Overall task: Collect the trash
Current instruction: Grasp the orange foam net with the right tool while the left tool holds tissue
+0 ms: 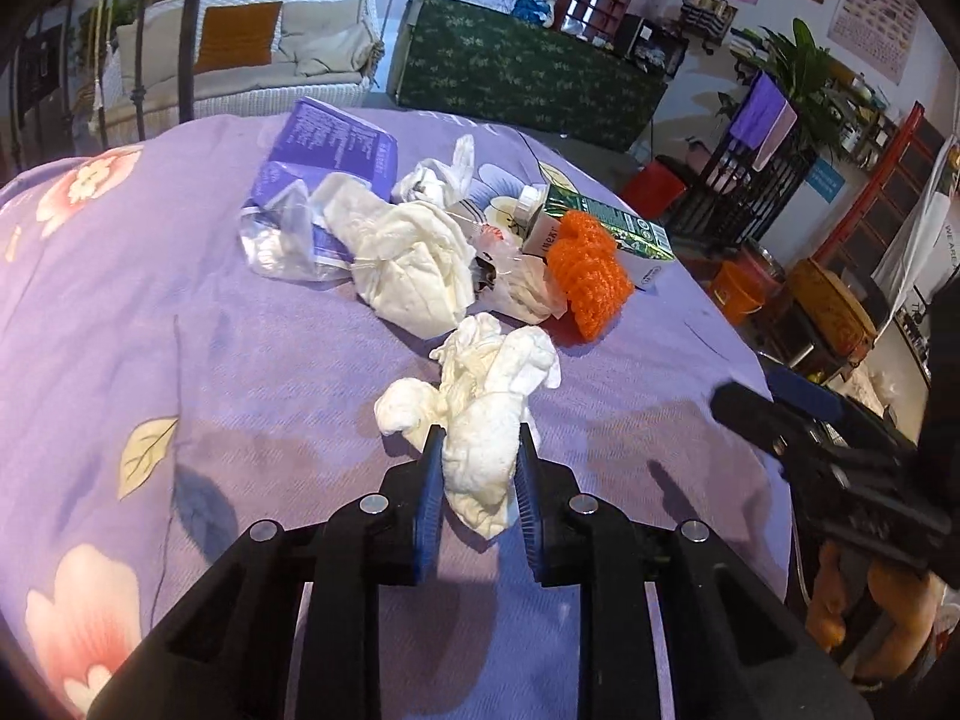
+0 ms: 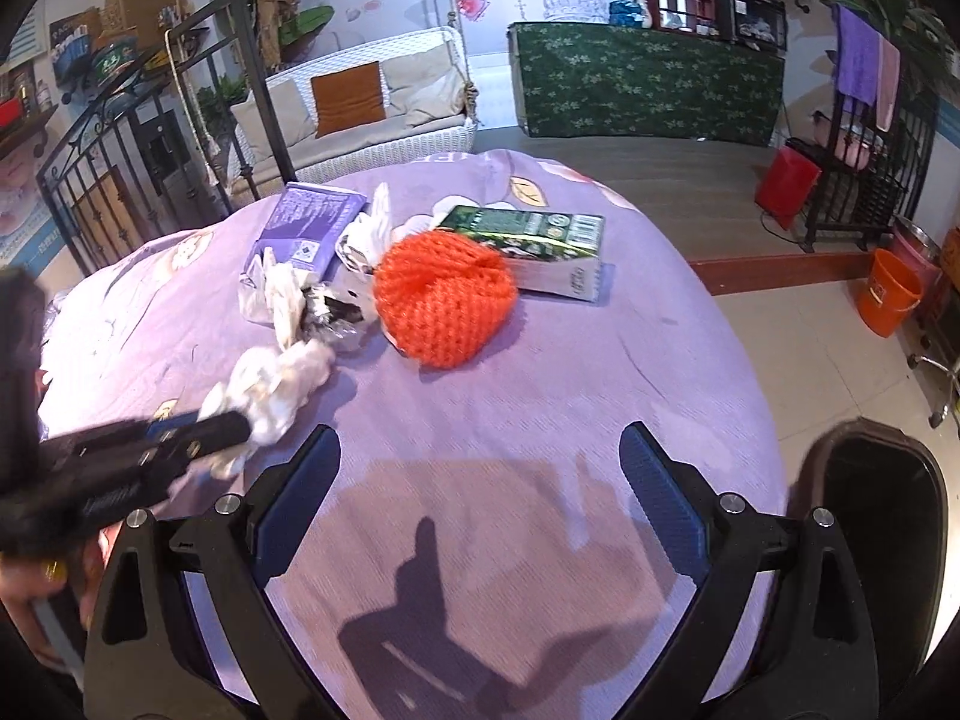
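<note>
My left gripper (image 1: 480, 450) is shut on a crumpled white tissue (image 1: 486, 402), low over the purple floral tablecloth (image 1: 210, 330). The right wrist view shows that same gripper (image 2: 231, 423) at the left, the tissue (image 2: 270, 384) in its jaws. Behind it lies a trash pile: an orange mesh net (image 1: 591, 276) (image 2: 444, 300), a green carton (image 1: 618, 228) (image 2: 540, 240), a purple packet (image 1: 336, 150) (image 2: 306, 228), more white tissue (image 1: 414, 264) and clear plastic (image 1: 276, 240). My right gripper (image 2: 480, 456) stands open over bare cloth, nothing between its fingers.
A black bin (image 2: 882, 516) stands off the table's right edge, close to the right gripper. On the floor beyond are an orange bucket (image 2: 888, 294) and a red box (image 2: 786, 180). A white swing sofa (image 2: 372, 114) and a green-draped counter (image 2: 648, 84) stand further back.
</note>
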Demonstrator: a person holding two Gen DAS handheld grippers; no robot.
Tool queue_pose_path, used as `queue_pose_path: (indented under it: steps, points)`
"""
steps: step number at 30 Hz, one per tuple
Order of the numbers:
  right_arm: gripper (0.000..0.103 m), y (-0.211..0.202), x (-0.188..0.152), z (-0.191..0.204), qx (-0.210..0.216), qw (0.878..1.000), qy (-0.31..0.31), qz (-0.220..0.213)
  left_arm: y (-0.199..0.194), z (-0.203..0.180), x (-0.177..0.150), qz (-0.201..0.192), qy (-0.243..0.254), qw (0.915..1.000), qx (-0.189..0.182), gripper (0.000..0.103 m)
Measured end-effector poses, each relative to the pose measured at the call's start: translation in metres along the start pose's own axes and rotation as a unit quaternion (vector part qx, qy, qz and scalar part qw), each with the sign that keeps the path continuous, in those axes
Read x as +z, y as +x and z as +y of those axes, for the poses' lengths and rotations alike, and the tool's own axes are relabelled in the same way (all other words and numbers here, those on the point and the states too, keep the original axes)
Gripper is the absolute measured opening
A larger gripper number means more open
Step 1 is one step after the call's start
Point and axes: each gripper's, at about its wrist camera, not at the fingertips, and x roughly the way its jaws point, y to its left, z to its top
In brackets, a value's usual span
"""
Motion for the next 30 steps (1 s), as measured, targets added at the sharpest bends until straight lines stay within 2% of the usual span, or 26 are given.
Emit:
queue_pose_path:
  steps: [7, 13, 15, 18, 20, 21, 22, 26, 30]
  points:
    - [0.093, 0.043, 0.028, 0.02, -0.002, 0.999, -0.031, 0.032, -0.017, 0.002, -0.007, -0.02, -0.014, 0.9997, 0.009, 0.022]
    - [0.091, 0.083, 0.051, 0.031, -0.027, 0.996, -0.056, 0.059, -0.021, 0.003, -0.013, -0.022, -0.022, 0.9995, 0.001, 0.022]
    - [0.084, 0.091, 0.054, 0.032, -0.03, 0.996, -0.059, 0.067, -0.023, 0.003, -0.014, -0.023, -0.022, 0.9995, -0.001, 0.022]
    - [0.067, 0.1, 0.055, 0.03, -0.031, 0.995, -0.054, 0.077, -0.025, 0.003, -0.017, -0.023, -0.024, 0.9994, -0.007, 0.022]
    - [0.036, 0.102, 0.054, 0.025, -0.019, 0.996, -0.038, 0.078, -0.024, 0.003, -0.017, -0.023, -0.024, 0.9994, -0.009, 0.022]
    - [0.034, 0.1, 0.053, 0.023, -0.016, 0.997, -0.029, 0.075, -0.024, 0.003, -0.017, -0.023, -0.024, 0.9994, -0.01, 0.022]
    - [0.026, 0.099, 0.053, 0.022, -0.015, 0.997, -0.026, 0.073, -0.023, 0.003, -0.017, -0.022, -0.023, 0.9994, -0.011, 0.022]
    - [0.021, 0.077, 0.046, 0.018, -0.011, 0.998, -0.023, 0.049, -0.024, 0.0, -0.02, -0.023, -0.023, 0.9994, -0.011, 0.022]
    - [0.021, 0.044, 0.032, 0.017, -0.011, 0.999, -0.028, 0.023, -0.029, -0.007, -0.024, -0.032, -0.025, 0.999, -0.017, 0.022]
